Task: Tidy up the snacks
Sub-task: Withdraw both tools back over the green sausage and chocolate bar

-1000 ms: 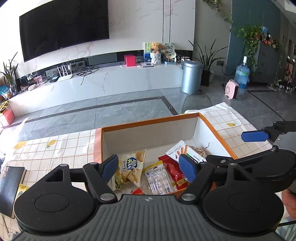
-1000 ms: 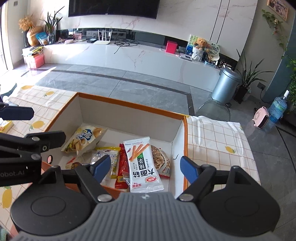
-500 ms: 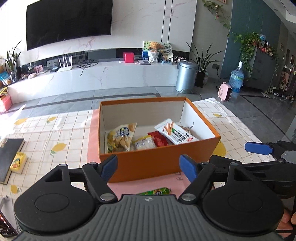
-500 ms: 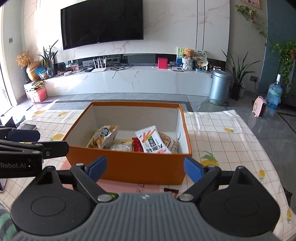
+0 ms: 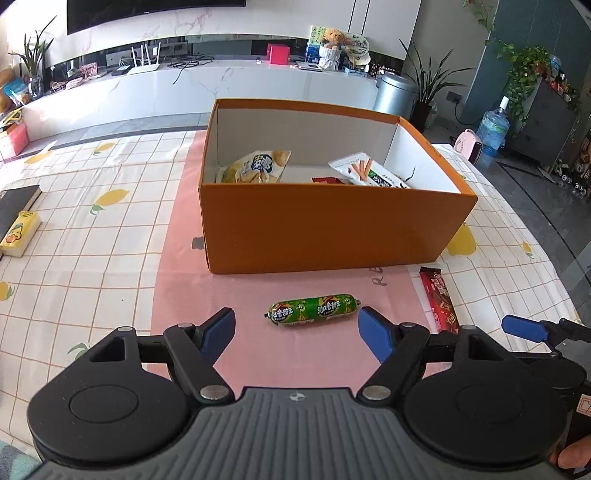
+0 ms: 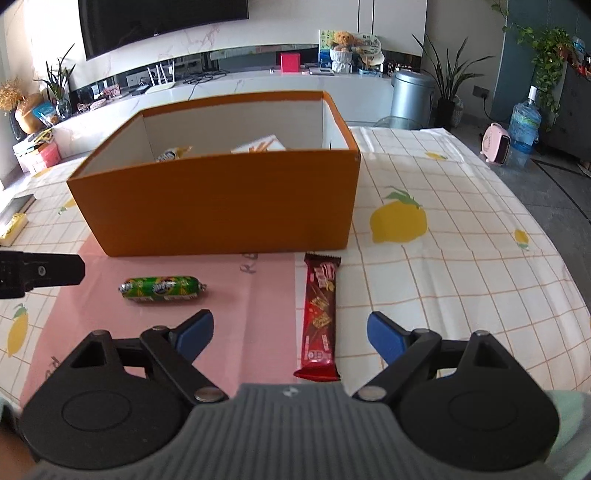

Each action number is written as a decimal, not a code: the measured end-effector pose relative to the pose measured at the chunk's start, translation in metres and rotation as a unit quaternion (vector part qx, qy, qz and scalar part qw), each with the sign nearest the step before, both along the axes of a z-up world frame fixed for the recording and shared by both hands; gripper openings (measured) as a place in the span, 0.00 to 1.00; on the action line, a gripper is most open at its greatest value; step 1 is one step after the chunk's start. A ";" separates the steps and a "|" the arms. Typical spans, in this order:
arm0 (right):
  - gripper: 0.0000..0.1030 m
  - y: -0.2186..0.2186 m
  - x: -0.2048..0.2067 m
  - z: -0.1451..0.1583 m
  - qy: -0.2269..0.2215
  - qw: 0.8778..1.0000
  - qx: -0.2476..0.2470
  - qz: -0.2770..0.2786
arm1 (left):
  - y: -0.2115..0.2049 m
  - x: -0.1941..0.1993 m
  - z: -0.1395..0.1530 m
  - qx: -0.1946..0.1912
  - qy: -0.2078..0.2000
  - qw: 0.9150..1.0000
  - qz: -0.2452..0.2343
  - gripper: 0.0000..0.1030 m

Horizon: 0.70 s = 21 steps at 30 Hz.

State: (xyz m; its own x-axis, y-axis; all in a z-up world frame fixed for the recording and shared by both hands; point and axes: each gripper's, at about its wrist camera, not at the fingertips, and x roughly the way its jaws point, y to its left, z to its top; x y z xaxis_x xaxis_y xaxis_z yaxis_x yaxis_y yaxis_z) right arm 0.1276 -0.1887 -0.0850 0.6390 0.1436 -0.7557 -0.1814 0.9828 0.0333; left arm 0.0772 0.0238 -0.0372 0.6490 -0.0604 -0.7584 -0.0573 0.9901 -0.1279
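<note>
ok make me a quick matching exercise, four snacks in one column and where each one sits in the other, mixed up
Things:
1. green sausage
2. red wafer bar
3. yellow chip bag
4. white stick-snack pack

Places:
A. inside the orange box, left part
B. on the pink mat, in front of the box
C. inside the box, right part
D. on the tablecloth at the mat's right edge

Pairs: 1-B, 2-D, 3-A, 4-C

A home living room. A big television (image 6: 162, 22) hangs on a marble wall above a long white media shelf (image 5: 207, 79). Potted plants (image 6: 448, 79), a teddy bear (image 5: 334, 37) and a water jug (image 5: 493, 127) stand around.
</note>
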 end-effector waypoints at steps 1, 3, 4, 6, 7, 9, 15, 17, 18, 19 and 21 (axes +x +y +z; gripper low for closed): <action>0.85 0.000 0.002 -0.004 0.009 1.000 0.001 -0.001 | -0.002 0.000 -0.004 0.000 0.003 1.000 0.000 0.86; 0.85 0.002 0.008 -0.010 0.026 1.000 0.003 -0.001 | -0.002 0.003 -0.009 -0.001 0.009 1.000 0.000 0.86; 0.85 0.003 0.011 -0.013 0.032 0.999 0.002 -0.004 | -0.003 0.004 -0.012 -0.002 0.011 1.000 0.000 0.86; 0.85 0.003 0.018 -0.021 0.053 0.998 -0.002 -0.017 | -0.003 0.006 -0.016 -0.004 0.016 1.000 0.000 0.86; 0.85 0.002 0.023 -0.024 0.064 0.998 0.000 -0.025 | -0.002 0.007 -0.018 -0.005 0.019 1.000 0.002 0.86; 0.85 -0.001 0.029 -0.029 0.082 0.996 0.010 -0.039 | -0.001 0.009 -0.022 -0.008 0.023 1.000 0.005 0.86; 0.85 -0.003 0.040 -0.039 0.114 0.992 0.022 -0.056 | 0.007 0.016 -0.033 -0.034 0.031 0.999 0.013 0.86; 0.85 0.000 0.044 -0.041 0.121 0.991 0.021 -0.055 | 0.008 0.018 -0.035 -0.038 0.031 0.999 0.014 0.86; 0.85 0.001 0.045 -0.043 0.125 0.990 0.021 -0.055 | 0.009 0.019 -0.036 -0.040 0.032 0.999 0.015 0.86; 0.85 0.003 0.048 -0.044 0.130 0.990 0.020 -0.055 | 0.010 0.020 -0.036 -0.042 0.032 0.998 0.015 0.86; 0.86 0.007 0.051 -0.046 0.127 0.990 0.009 -0.054 | 0.011 0.021 -0.037 -0.047 0.032 0.998 0.016 0.86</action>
